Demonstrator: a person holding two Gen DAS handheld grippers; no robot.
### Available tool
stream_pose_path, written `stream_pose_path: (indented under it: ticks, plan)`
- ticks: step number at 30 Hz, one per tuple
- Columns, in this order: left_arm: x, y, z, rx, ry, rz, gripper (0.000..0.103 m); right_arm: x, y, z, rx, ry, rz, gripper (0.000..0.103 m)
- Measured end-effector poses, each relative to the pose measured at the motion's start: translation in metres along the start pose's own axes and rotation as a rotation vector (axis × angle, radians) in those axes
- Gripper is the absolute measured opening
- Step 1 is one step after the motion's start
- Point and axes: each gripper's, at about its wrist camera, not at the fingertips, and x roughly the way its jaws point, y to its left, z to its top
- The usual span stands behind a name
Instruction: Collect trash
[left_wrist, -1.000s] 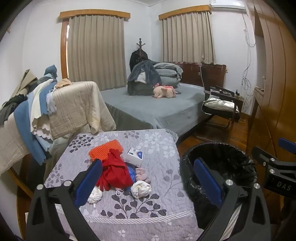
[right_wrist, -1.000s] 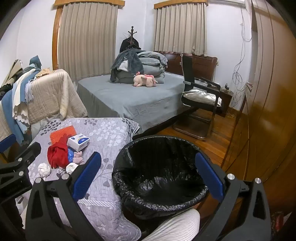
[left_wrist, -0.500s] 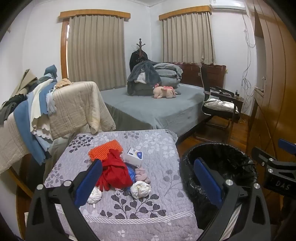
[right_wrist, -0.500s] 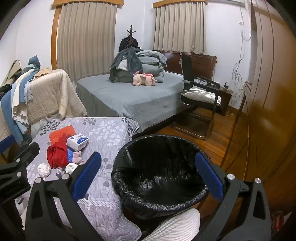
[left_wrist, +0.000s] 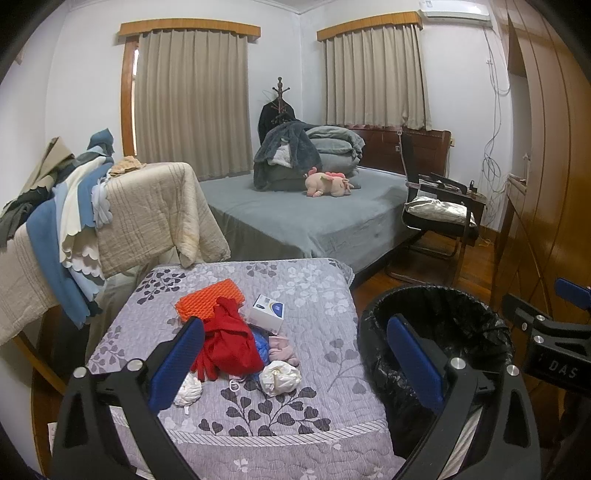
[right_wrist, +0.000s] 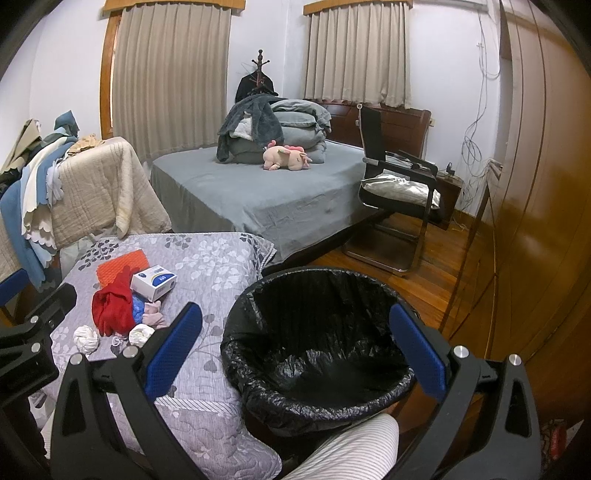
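Note:
A pile lies on the grey floral quilt (left_wrist: 303, 295): a red cloth (left_wrist: 227, 347), an orange sponge (left_wrist: 208, 301), a white box (left_wrist: 267, 310), a pink rag (left_wrist: 282, 347), a blue item under the red cloth and two white crumpled wads (left_wrist: 279, 376) (left_wrist: 190, 393). A bin lined with a black bag (right_wrist: 321, 343) stands to the right of the quilt. My left gripper (left_wrist: 295, 363) is open and empty, above the quilt's near edge. My right gripper (right_wrist: 291, 354) is open and empty, above the bin.
A grey bed (left_wrist: 306, 218) with folded bedding and a pink plush toy (left_wrist: 328, 184) is behind. Blankets hang over a rack (left_wrist: 110, 218) at left. A black chair (right_wrist: 399, 192) and a wooden wardrobe (right_wrist: 546, 221) are at right. A striped knee (right_wrist: 351, 454) is below the bin.

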Motion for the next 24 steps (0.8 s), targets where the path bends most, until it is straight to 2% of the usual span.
stream_pose_path:
  ticks: [24]
  plan:
    - [0.0, 0.0, 0.0, -0.002, -0.001, 0.0, 0.097, 0.0036, -0.0016, 0.0015, 0.001, 0.003, 0.002, 0.098]
